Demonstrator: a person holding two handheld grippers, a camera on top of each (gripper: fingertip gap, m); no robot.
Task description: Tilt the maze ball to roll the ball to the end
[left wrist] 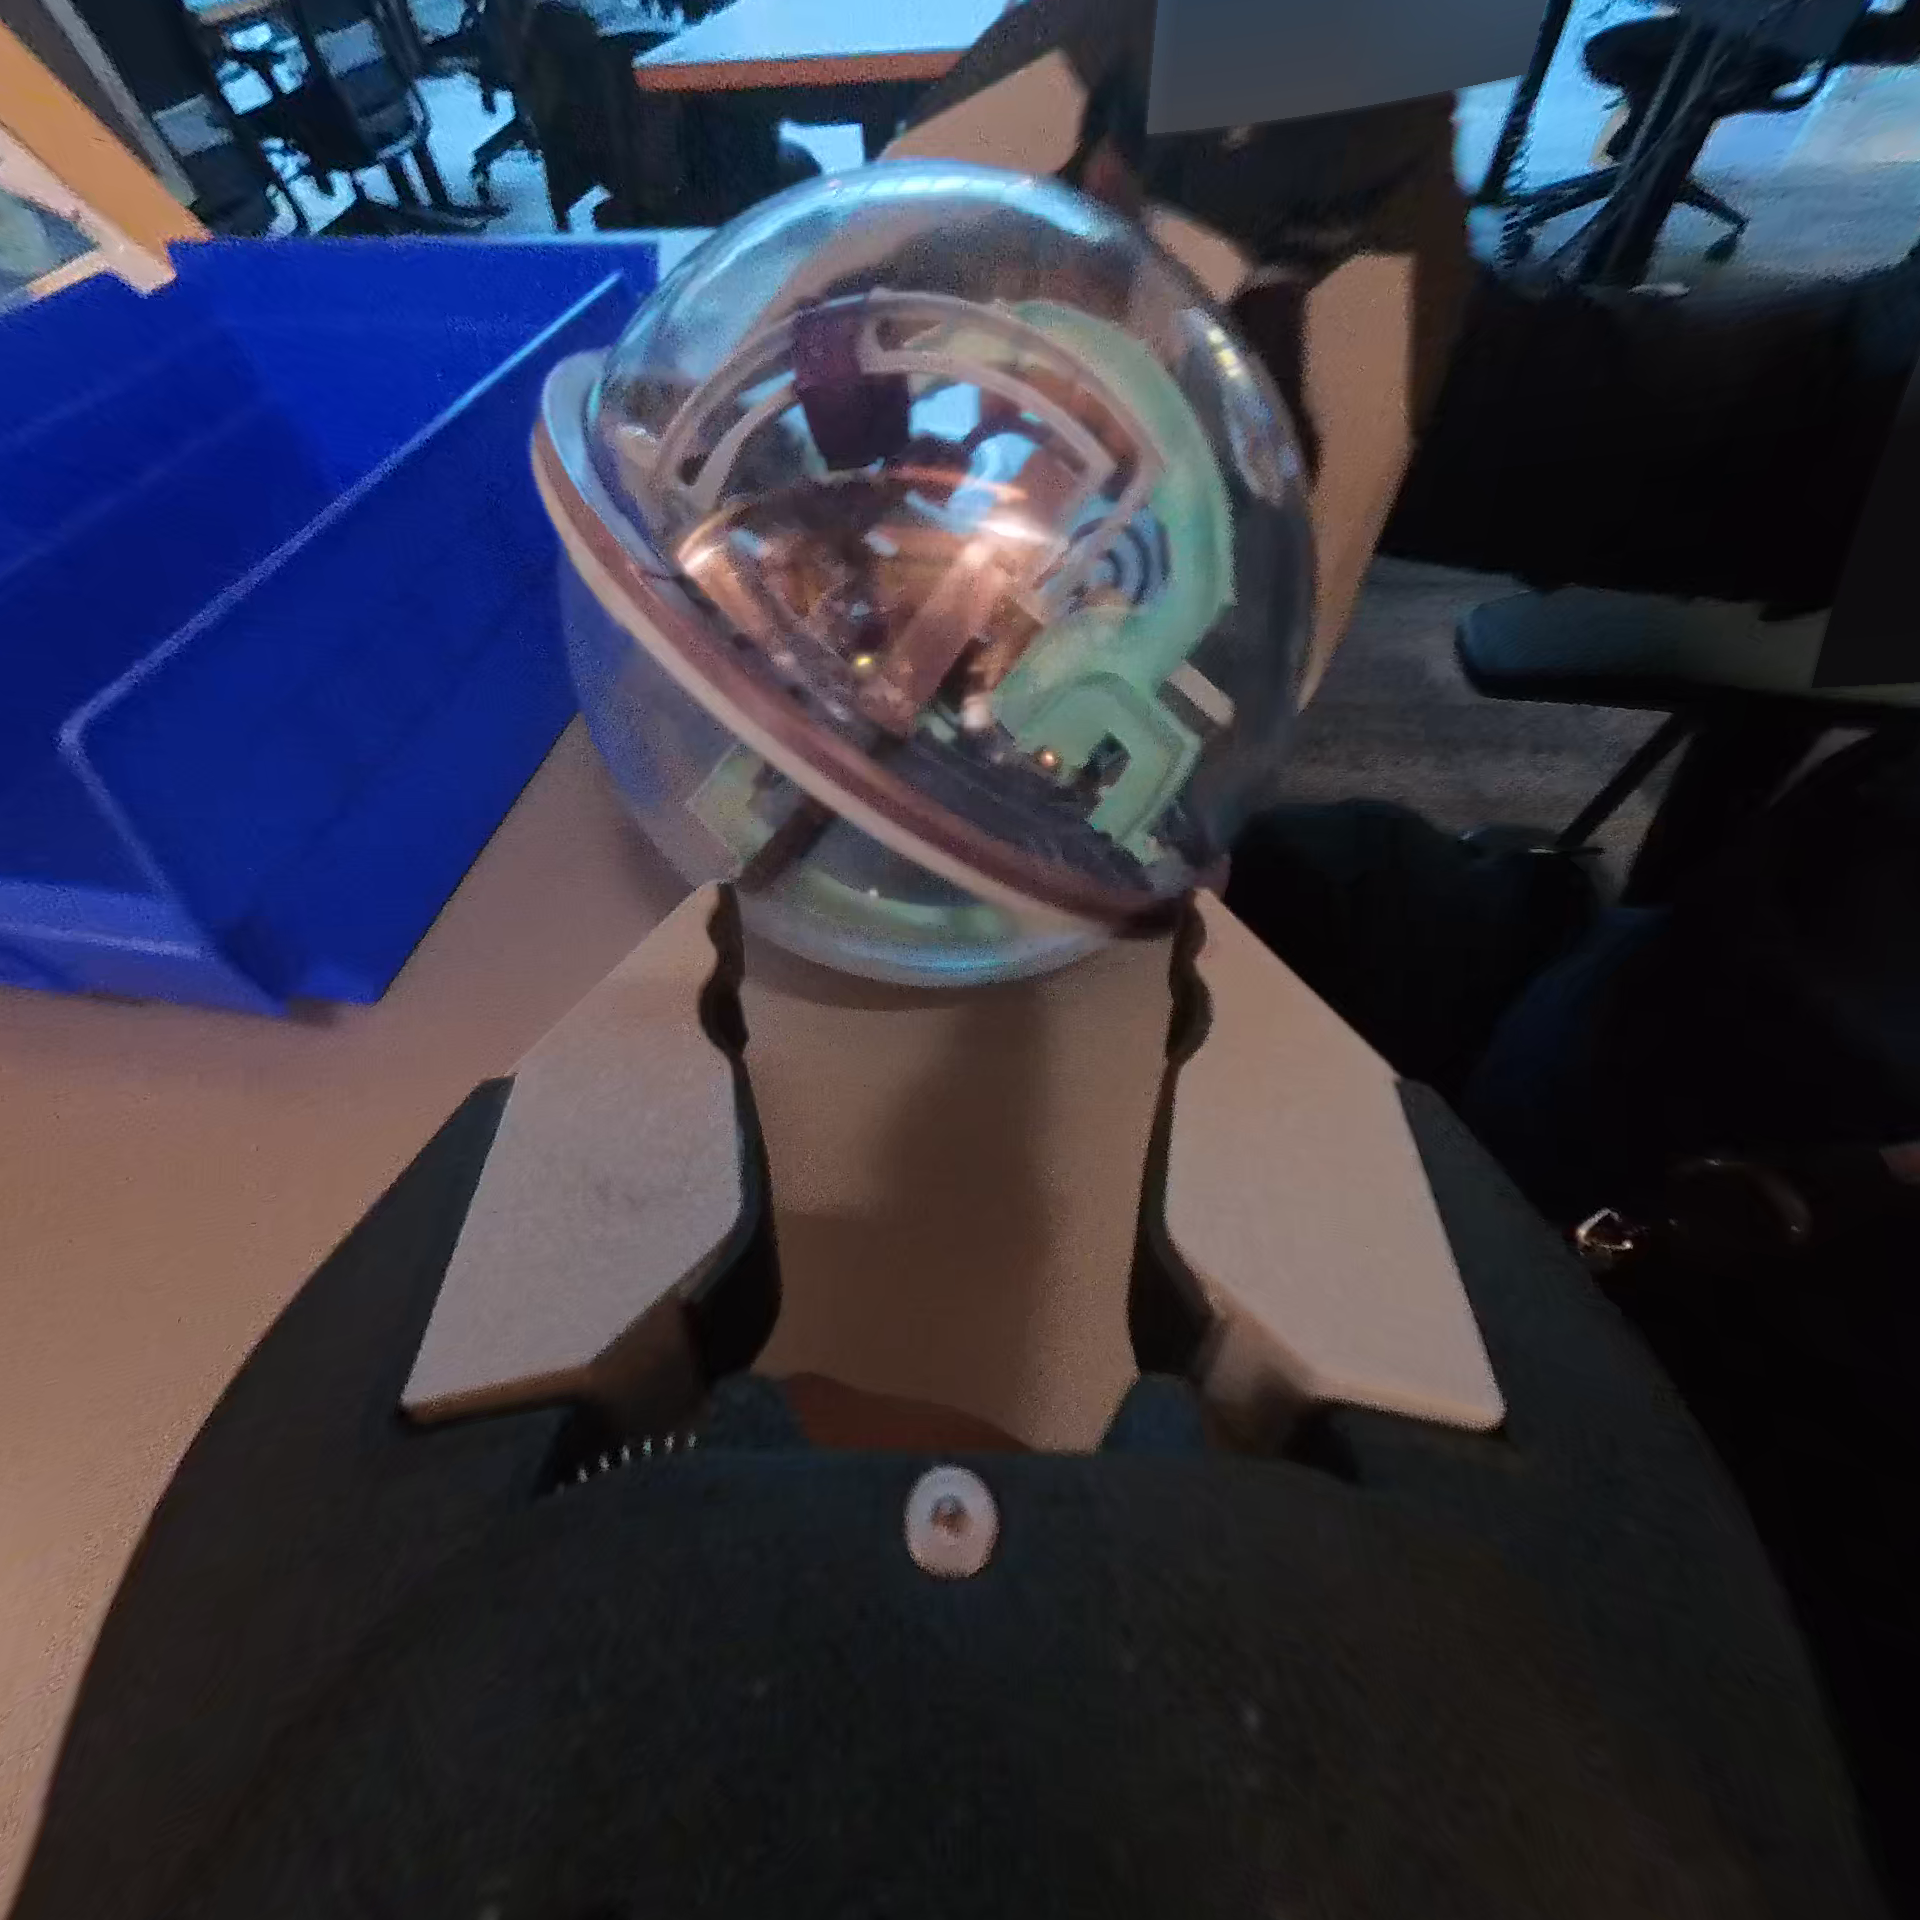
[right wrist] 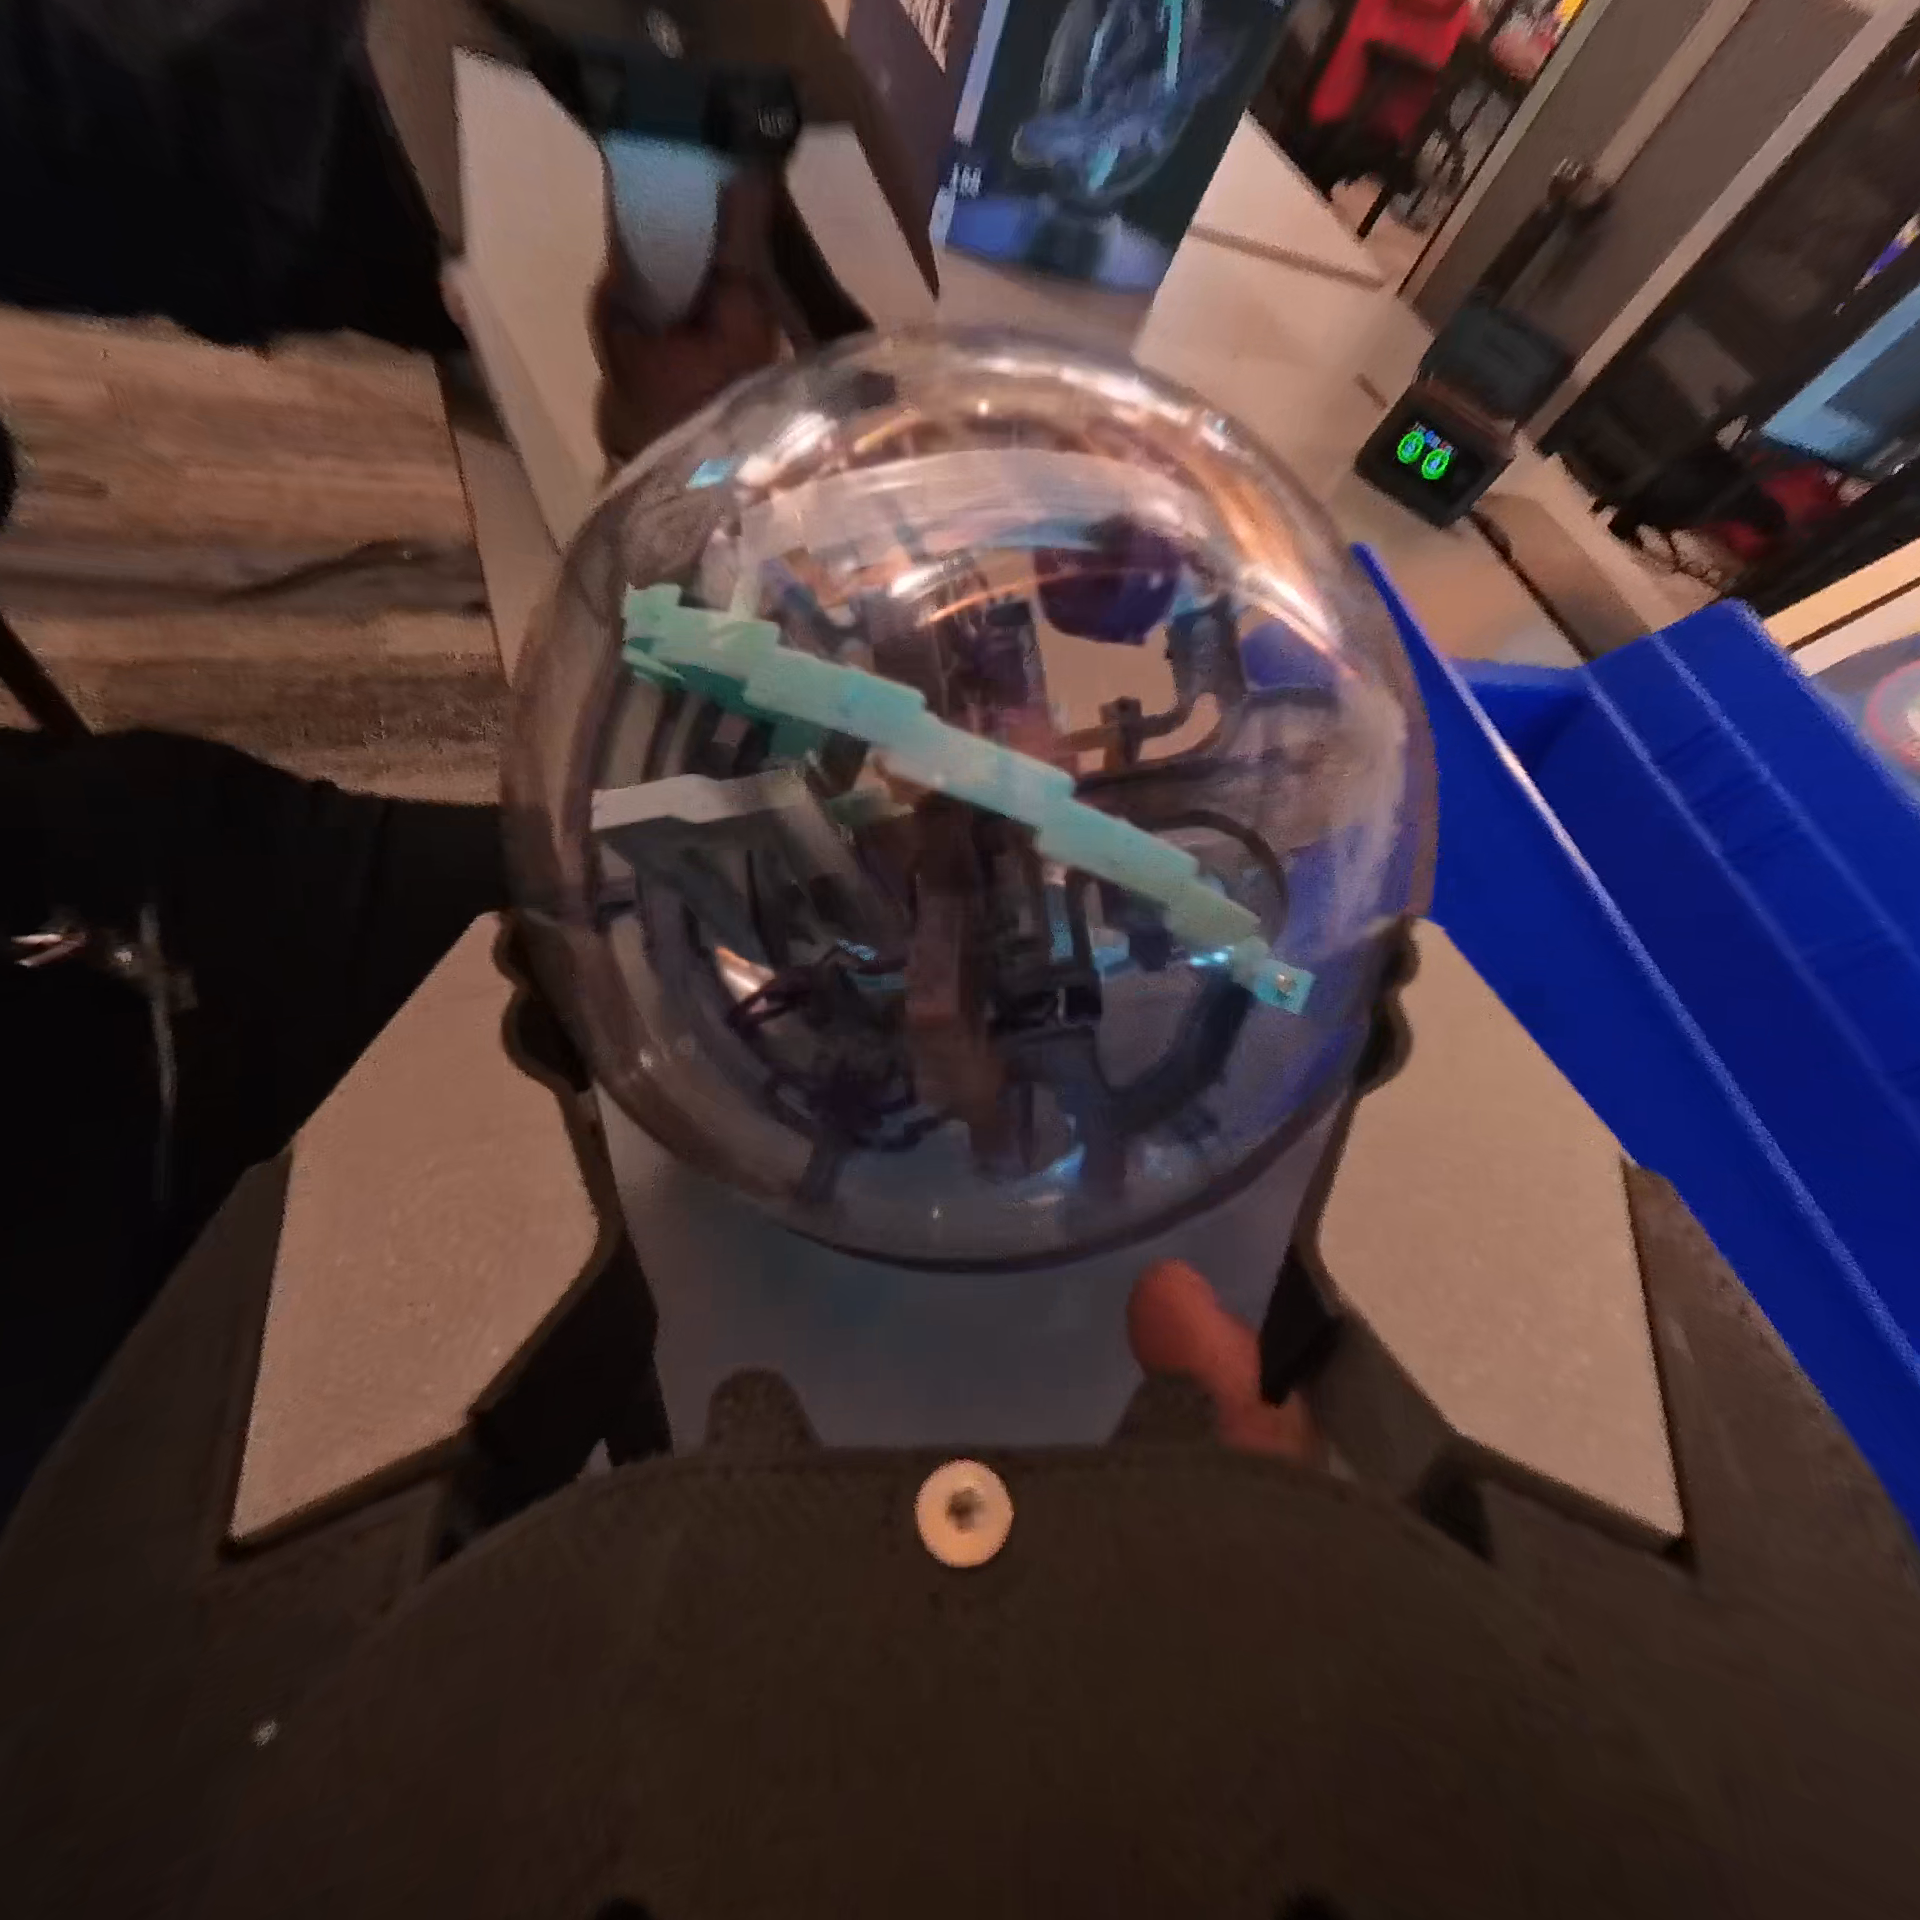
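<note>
Black gripper bodies filled the bottom of both frames, each with a screw at centre. Left gripper (left wrist: 956, 914) sat mid-frame in the left wrist view, its two fingers spread wide and their tips touching the underside of the maze ball (left wrist: 925, 582); grasping it from below, contact only at the tips. Ball filled the upper centre of that frame, clear shell, white seam ring running diagonally from upper left to lower right, pale green and white tracks inside. Small ball inside not identifiable, too blurred. Blue bin (left wrist: 281, 623) sat at left of frame, just beside the maze ball, on a tan table (left wrist: 156, 1195). Office chairs (left wrist: 343, 114) and desks showed along the top edge.

Right gripper (right wrist: 956, 997) in the right wrist view held the same maze ball (right wrist: 966, 790) at frame centre, fingers wide apart and pressed against its left and right sides, clamped on it. Teal strip inside ran diagonally from upper left to lower right. Blue bin (right wrist: 1683, 883) at right of frame, partly behind the sphere. Fingertip of a person (right wrist: 1195, 1340) poked in below the ball. Small lit screen (right wrist: 1429, 452) at upper right.
</note>
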